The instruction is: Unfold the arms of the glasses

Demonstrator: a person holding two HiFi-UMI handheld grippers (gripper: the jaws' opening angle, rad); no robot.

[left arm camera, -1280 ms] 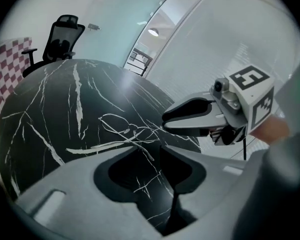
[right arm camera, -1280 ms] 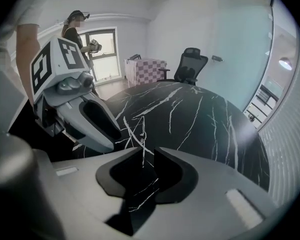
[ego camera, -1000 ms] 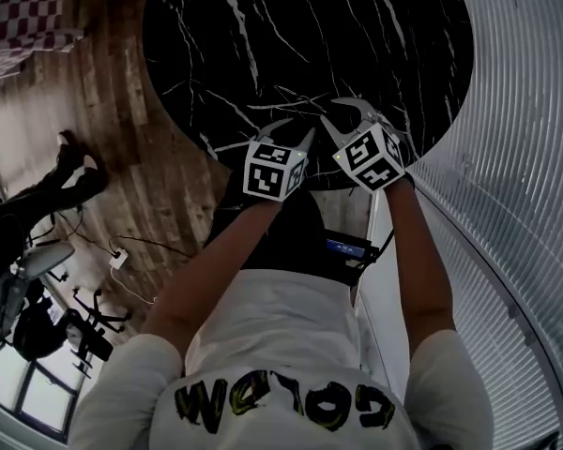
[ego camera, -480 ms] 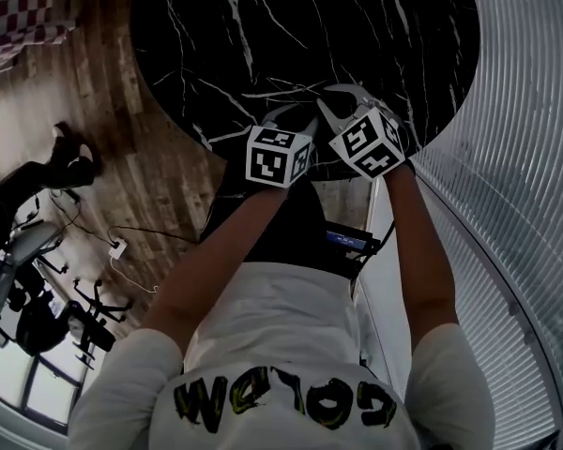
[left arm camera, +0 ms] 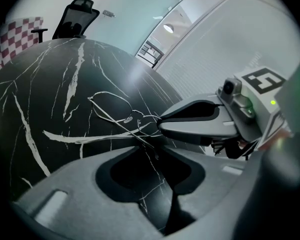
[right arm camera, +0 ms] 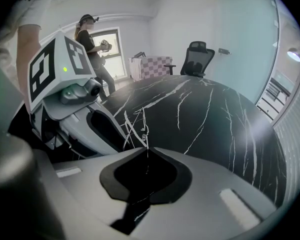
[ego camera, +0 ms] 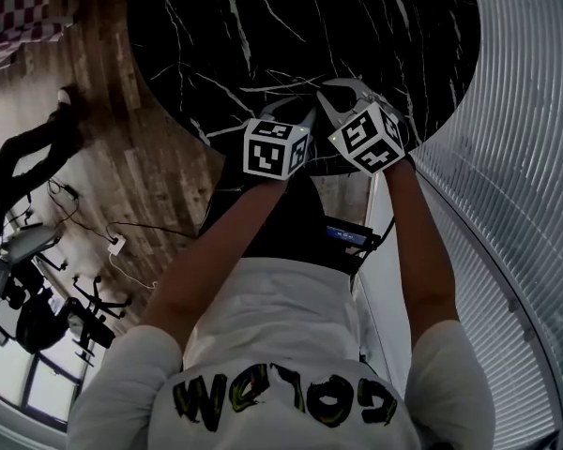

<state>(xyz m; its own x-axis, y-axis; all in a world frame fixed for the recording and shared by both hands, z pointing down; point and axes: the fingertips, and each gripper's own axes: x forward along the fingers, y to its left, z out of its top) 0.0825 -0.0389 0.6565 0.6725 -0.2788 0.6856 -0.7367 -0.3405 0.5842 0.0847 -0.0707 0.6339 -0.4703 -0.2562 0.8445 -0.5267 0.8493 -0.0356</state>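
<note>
Glasses (left arm camera: 121,118) lie on the marble table (left arm camera: 50,84) just ahead of my left gripper (left arm camera: 152,151), whose jaws are closing around one thin folded arm (left arm camera: 132,133) while my right gripper (right arm camera: 146,149) beside it holds them pinched; next, I reckon, comes a gentle outward swing.

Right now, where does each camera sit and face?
Head view: on the person's head, looking steeply down at the table; shows shirt, forearms, left gripper, right gripper.
Left gripper view: on the left gripper, looking along its closing jaws, glasses arm between them.
Right gripper view: on the right gripper, looking along jaws pinching the glasses.
Shared: each gripper view shows glasses, table, the other gripper.
</note>
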